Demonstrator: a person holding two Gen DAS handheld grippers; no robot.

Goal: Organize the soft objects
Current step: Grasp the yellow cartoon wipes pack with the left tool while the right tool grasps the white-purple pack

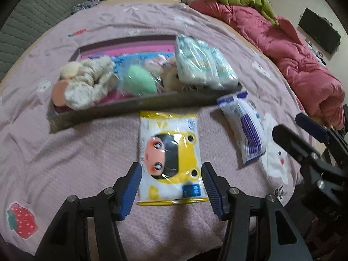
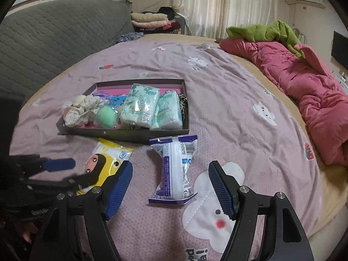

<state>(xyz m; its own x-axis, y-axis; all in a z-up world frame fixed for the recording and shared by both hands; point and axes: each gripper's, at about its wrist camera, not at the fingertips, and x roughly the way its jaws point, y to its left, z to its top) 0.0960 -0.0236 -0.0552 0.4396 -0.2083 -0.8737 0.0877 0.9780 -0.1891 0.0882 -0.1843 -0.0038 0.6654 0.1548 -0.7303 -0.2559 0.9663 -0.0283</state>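
A yellow wipes pack (image 1: 169, 158) with a cartoon face lies flat on the pink bedspread (image 1: 76, 152). My left gripper (image 1: 171, 184) is open low over it, one blue pad on each side of its near half, neither visibly pressing. A white and purple pack (image 2: 174, 169) lies to its right, between the fingers of my open right gripper (image 2: 170, 180), which hovers above it. Behind both sits a shallow dark box (image 1: 152, 102) with tissue packs (image 1: 202, 65), a green sponge (image 1: 139, 80) and fabric scrunchies (image 1: 87, 84). The left gripper (image 2: 82, 169) also shows over the yellow pack (image 2: 113, 156).
A rolled red quilt (image 2: 304, 91) with a green cloth (image 2: 265, 32) on it runs along the bed's right side. A grey quilted headboard (image 2: 54, 43) stands at the left. Folded clothes (image 2: 150, 19) are stacked beyond the bed, and rabbit patches (image 2: 217, 195) mark the sheet.
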